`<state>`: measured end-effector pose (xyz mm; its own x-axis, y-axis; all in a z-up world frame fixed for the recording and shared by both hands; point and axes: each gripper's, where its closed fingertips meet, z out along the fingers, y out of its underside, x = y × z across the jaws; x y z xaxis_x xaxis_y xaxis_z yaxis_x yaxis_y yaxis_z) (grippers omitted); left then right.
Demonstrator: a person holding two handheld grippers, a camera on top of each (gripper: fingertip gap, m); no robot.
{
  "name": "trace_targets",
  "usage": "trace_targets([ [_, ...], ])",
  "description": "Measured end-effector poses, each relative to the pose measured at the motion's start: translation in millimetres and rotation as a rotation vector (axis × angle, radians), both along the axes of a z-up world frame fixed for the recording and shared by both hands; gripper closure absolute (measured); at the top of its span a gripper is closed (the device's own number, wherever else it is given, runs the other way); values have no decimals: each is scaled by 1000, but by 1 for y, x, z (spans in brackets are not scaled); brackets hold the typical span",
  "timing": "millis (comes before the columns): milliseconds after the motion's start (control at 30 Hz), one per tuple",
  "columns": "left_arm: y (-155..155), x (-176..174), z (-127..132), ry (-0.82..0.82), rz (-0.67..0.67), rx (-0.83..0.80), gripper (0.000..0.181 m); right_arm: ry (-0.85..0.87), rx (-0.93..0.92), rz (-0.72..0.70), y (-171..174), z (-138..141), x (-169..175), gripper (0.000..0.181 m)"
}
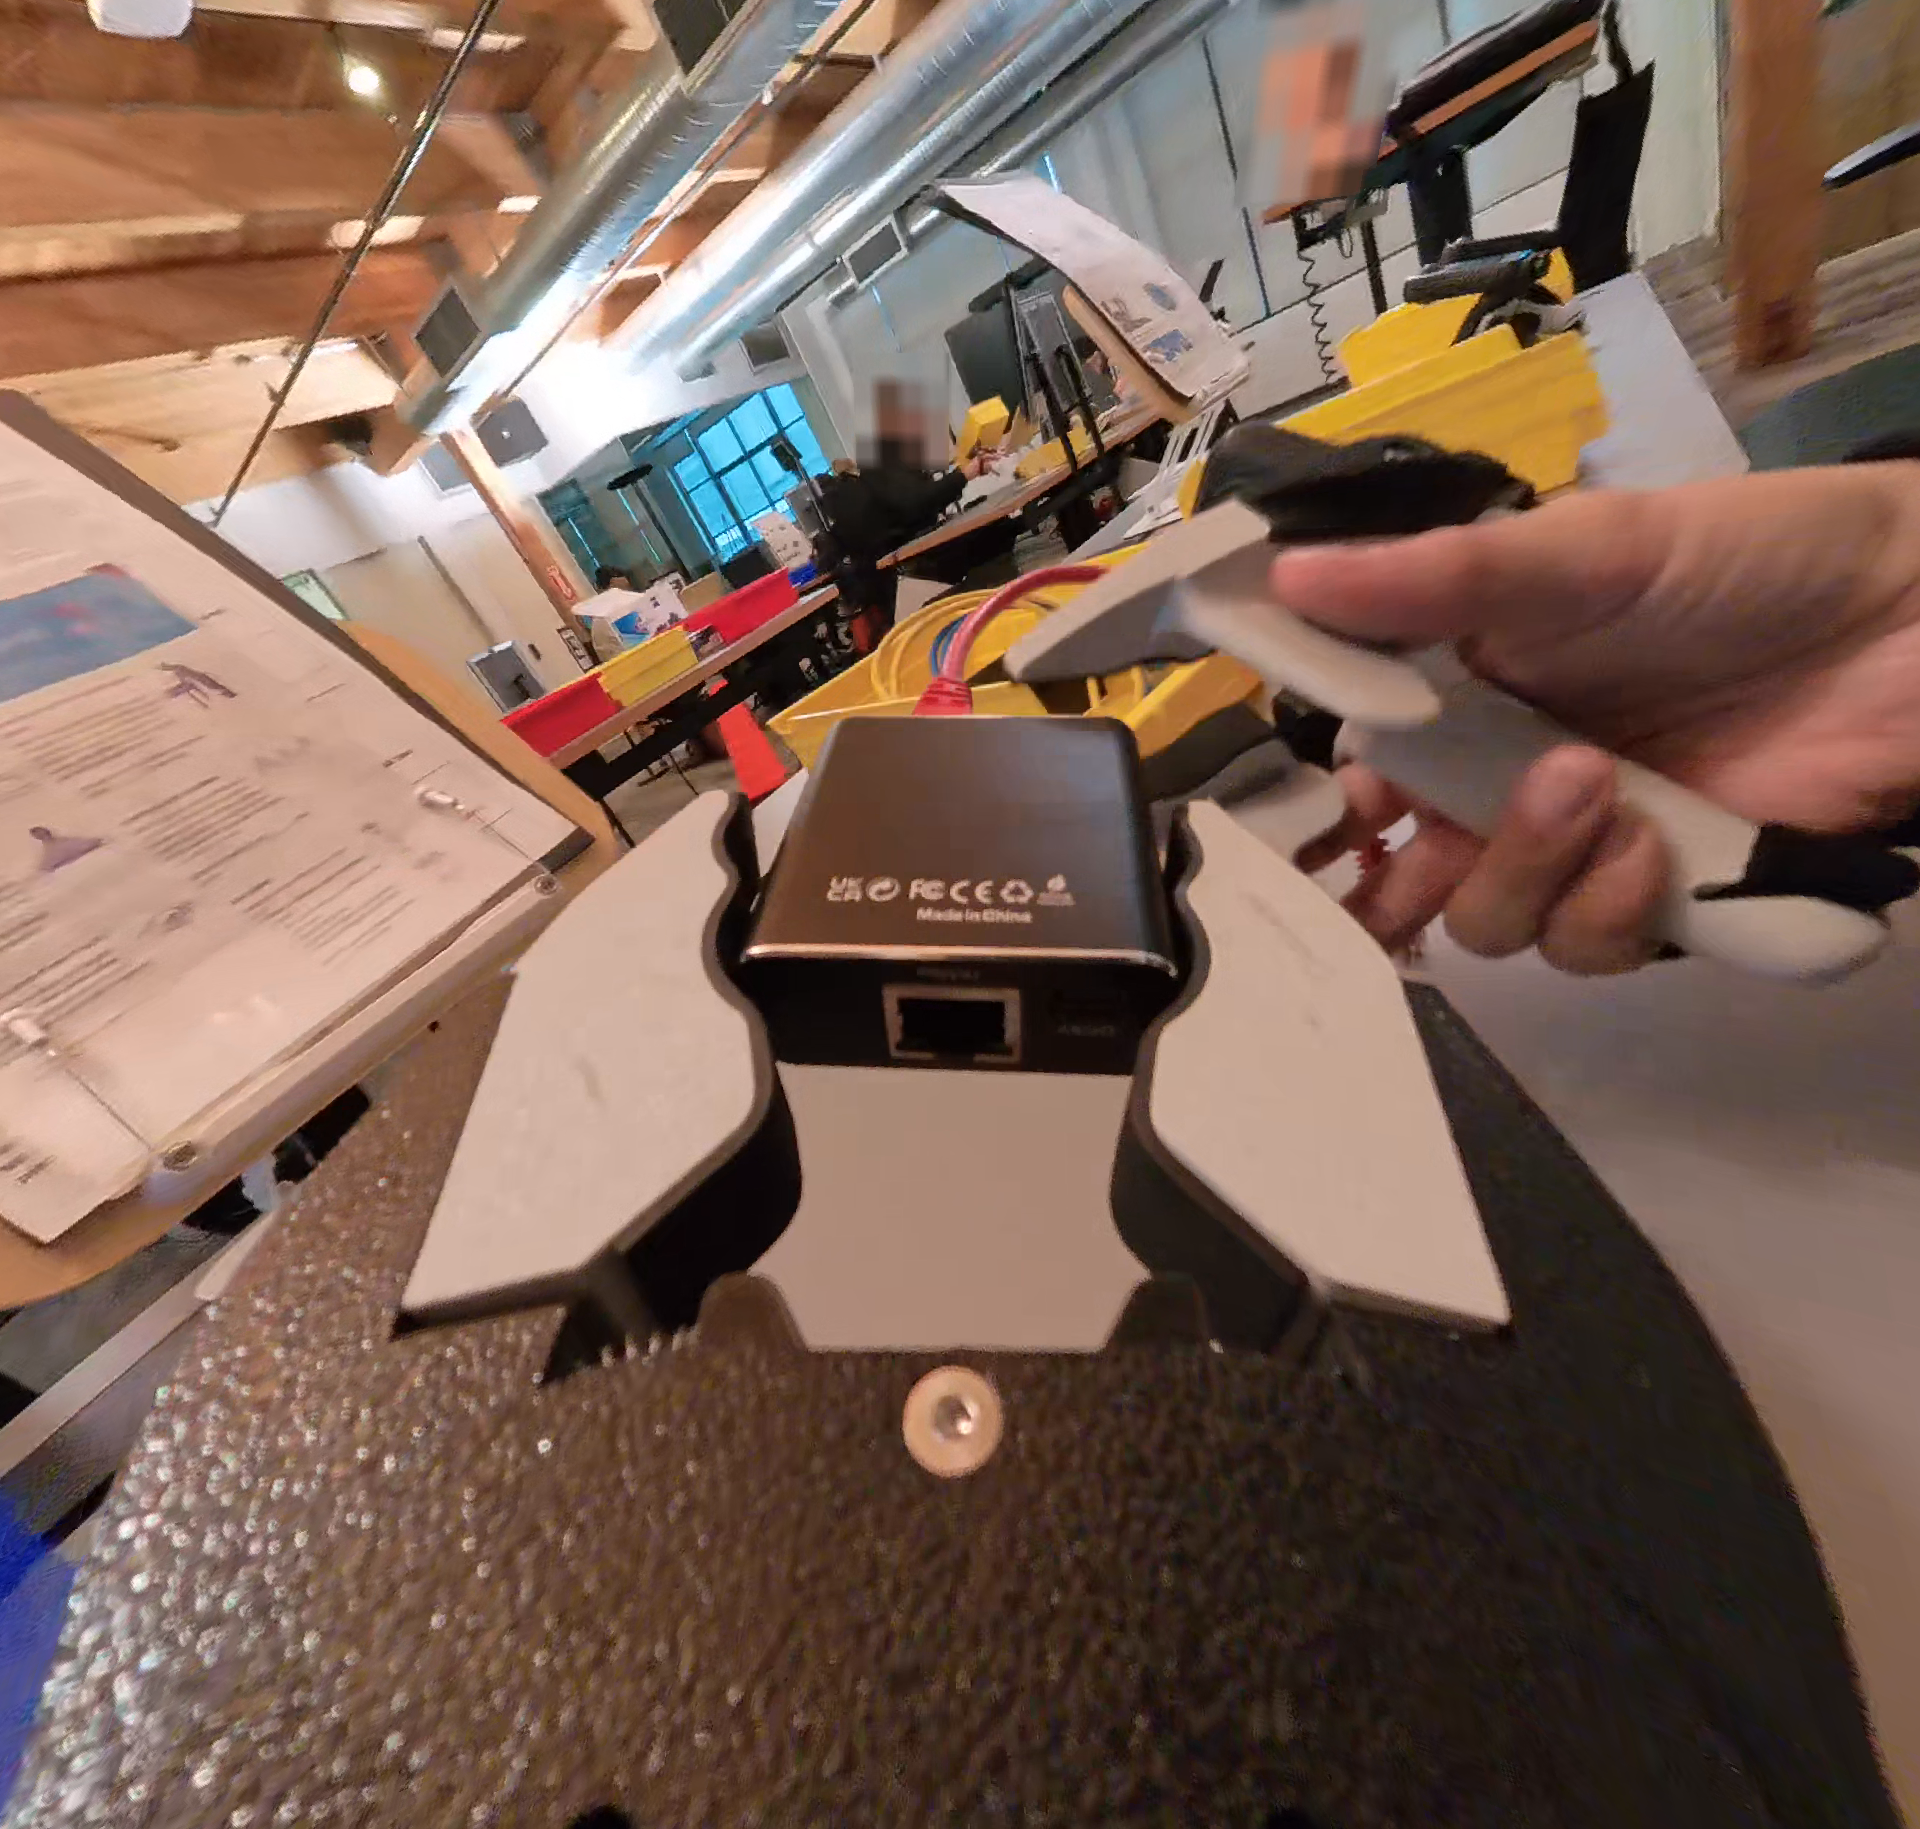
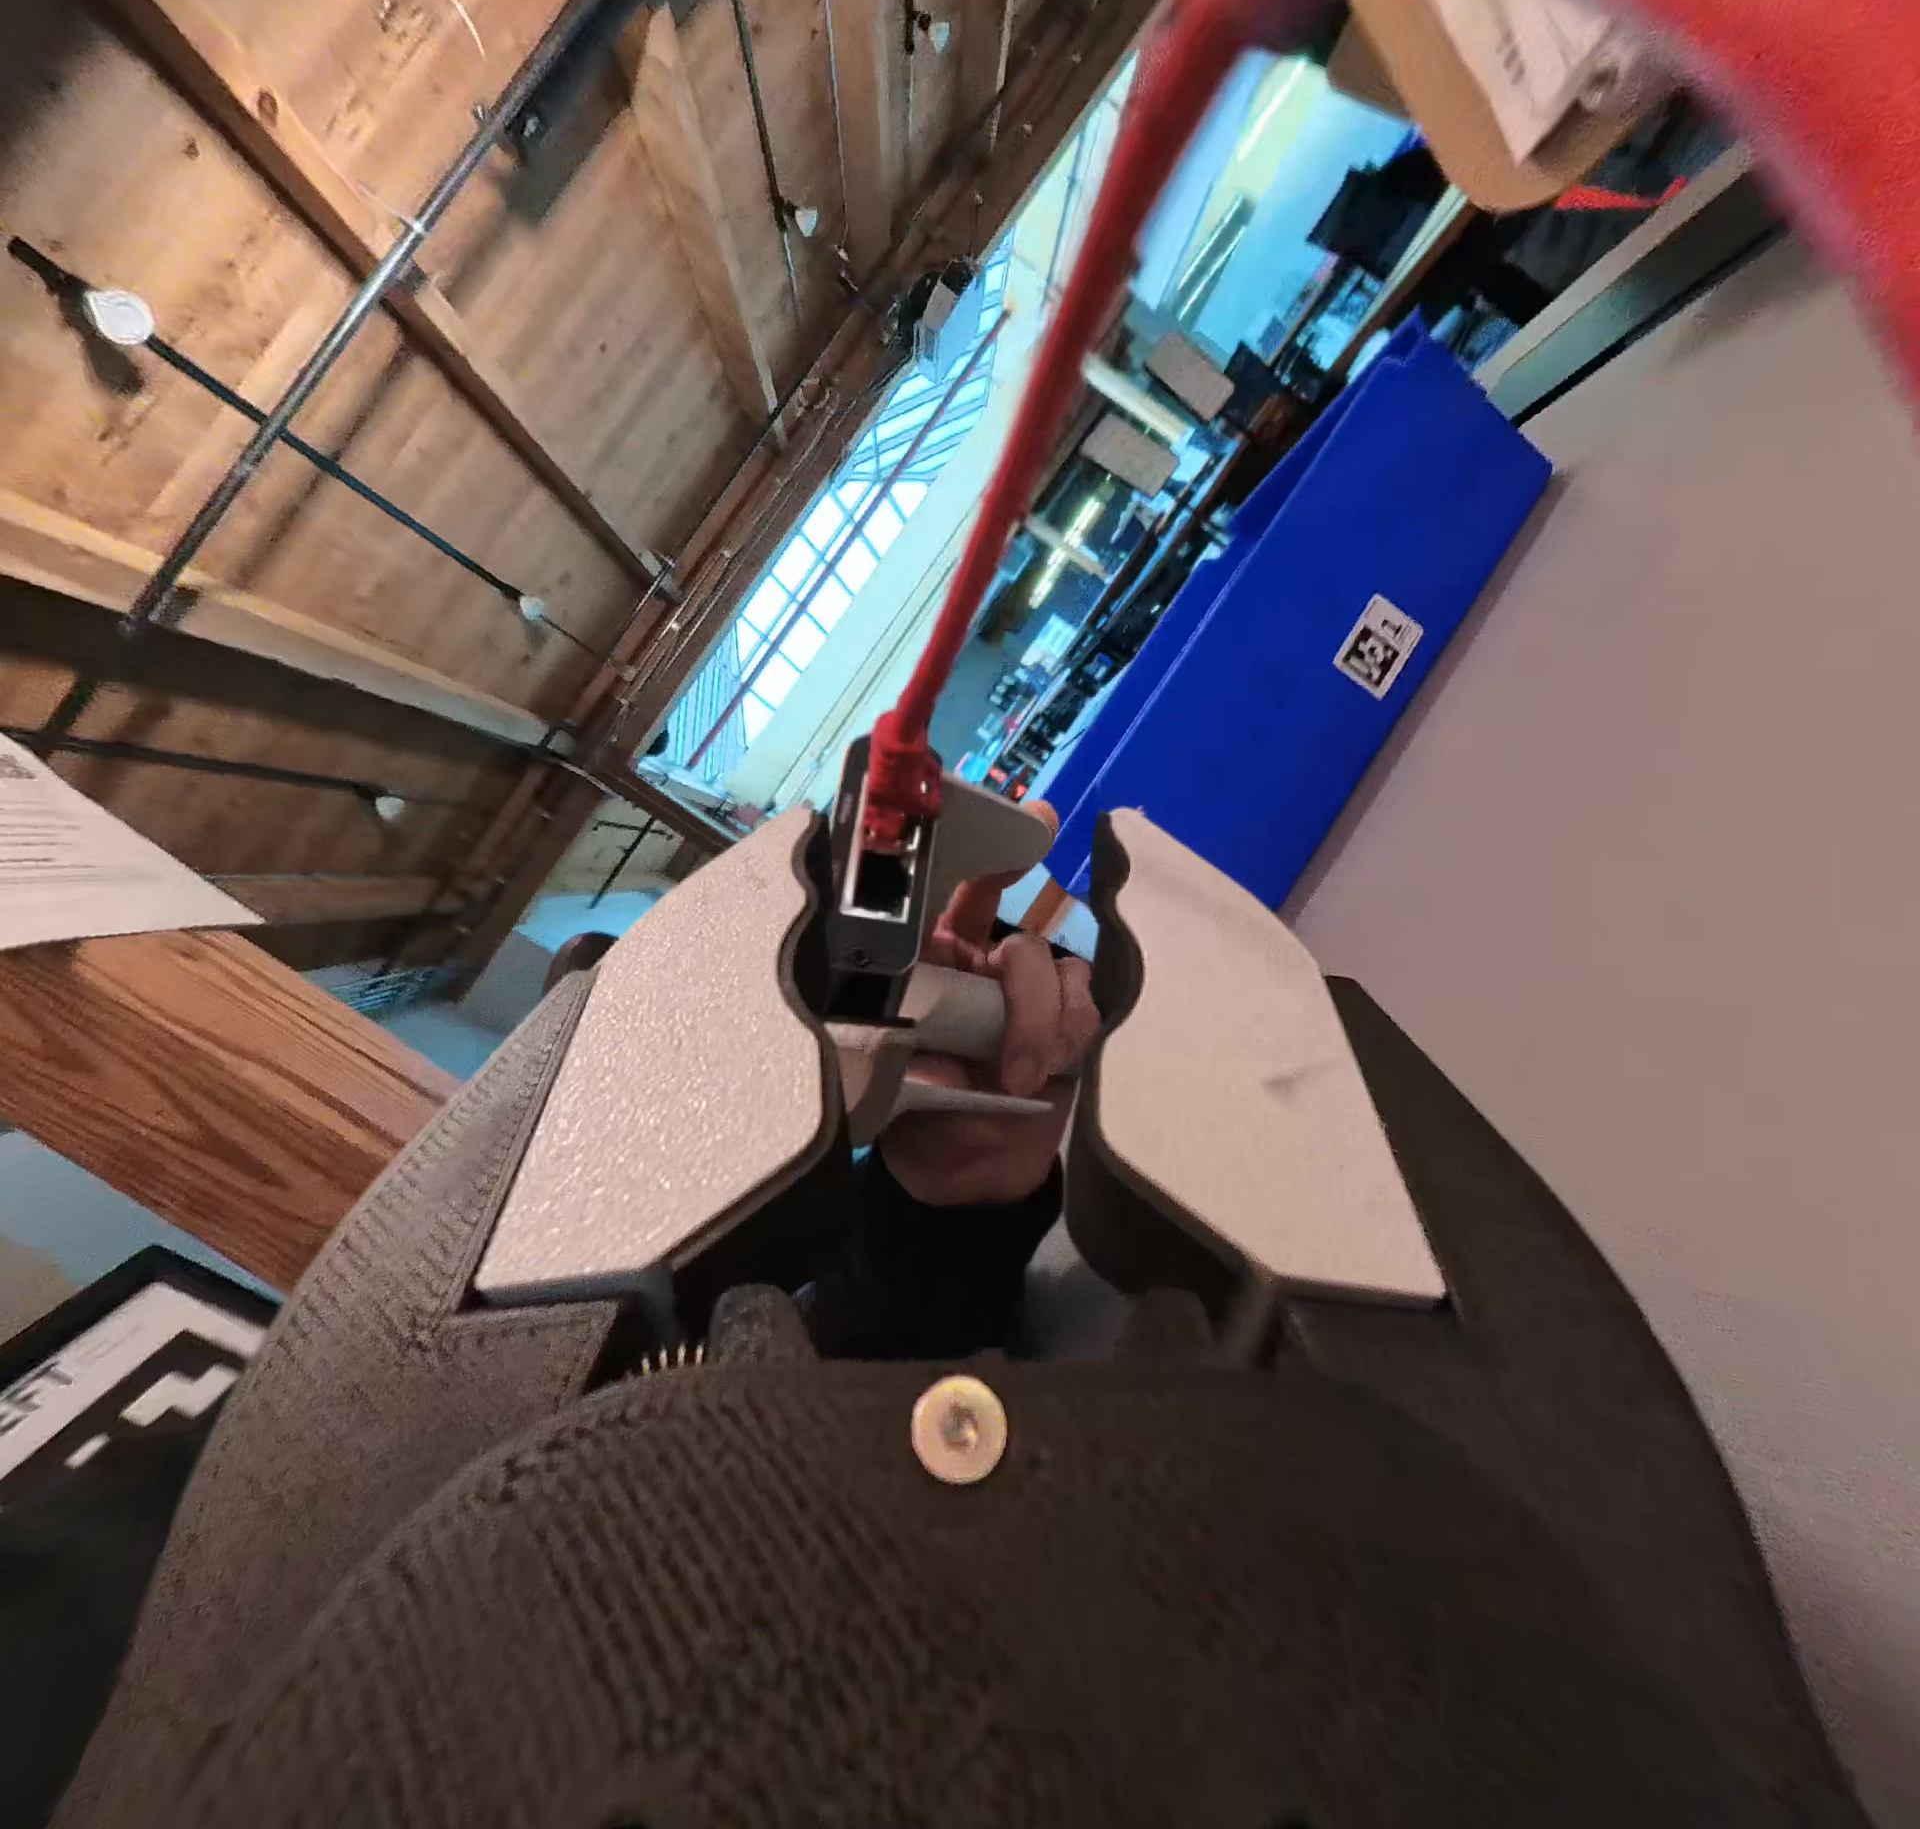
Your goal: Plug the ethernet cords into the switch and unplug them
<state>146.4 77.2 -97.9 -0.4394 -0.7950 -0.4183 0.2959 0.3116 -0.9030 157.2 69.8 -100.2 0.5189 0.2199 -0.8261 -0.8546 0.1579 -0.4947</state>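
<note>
My left gripper (image 1: 961, 818) is shut on a small black switch (image 1: 956, 854) and holds it in the air, with an empty port (image 1: 951, 1021) facing the camera. A red ethernet cord (image 1: 940, 693) is plugged into the switch's far end. My right gripper (image 1: 1101, 636), held in a hand, hovers just beyond the switch, by the cord. In the right wrist view my right gripper (image 2: 961, 834) is open and empty. It faces the switch (image 2: 878, 896), where the red plug (image 2: 899, 782) sits in the upper port above an empty one. The cord (image 2: 997, 491) runs up and to the right.
A paper-covered display stand (image 1: 208, 844) stands close on the left. A yellow bin (image 1: 1195, 699) with coiled yellow cables lies behind the switch on the grey table (image 1: 1662, 1104). A blue bin (image 2: 1299, 657) and a wooden beam (image 2: 187, 1073) show in the right wrist view.
</note>
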Motion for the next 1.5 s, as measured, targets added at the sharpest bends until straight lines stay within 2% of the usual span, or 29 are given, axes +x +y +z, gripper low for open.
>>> trace_targets([
  [100, -5, 0, -1, -3, 1, 15, 107, 27, 45, 84, 4, 0, -12, 142],
  [433, -11, 0, -5, -19, 41, 78, 107, 128, 156, 58, 1, 7, -9, 167],
  [967, -15, 3, -12, -75, 118, 180, 107, 289, 303, 19, -1, 1, -6, 169],
  [1367, -16, 5, -12, -64, 143, 143, 107, 302, 310, -22, -4, 0, -4, 169],
  [1500, -16, 5, -13, -52, 128, 122, 107, 293, 289, 12, -3, -1, -4, 169],
])
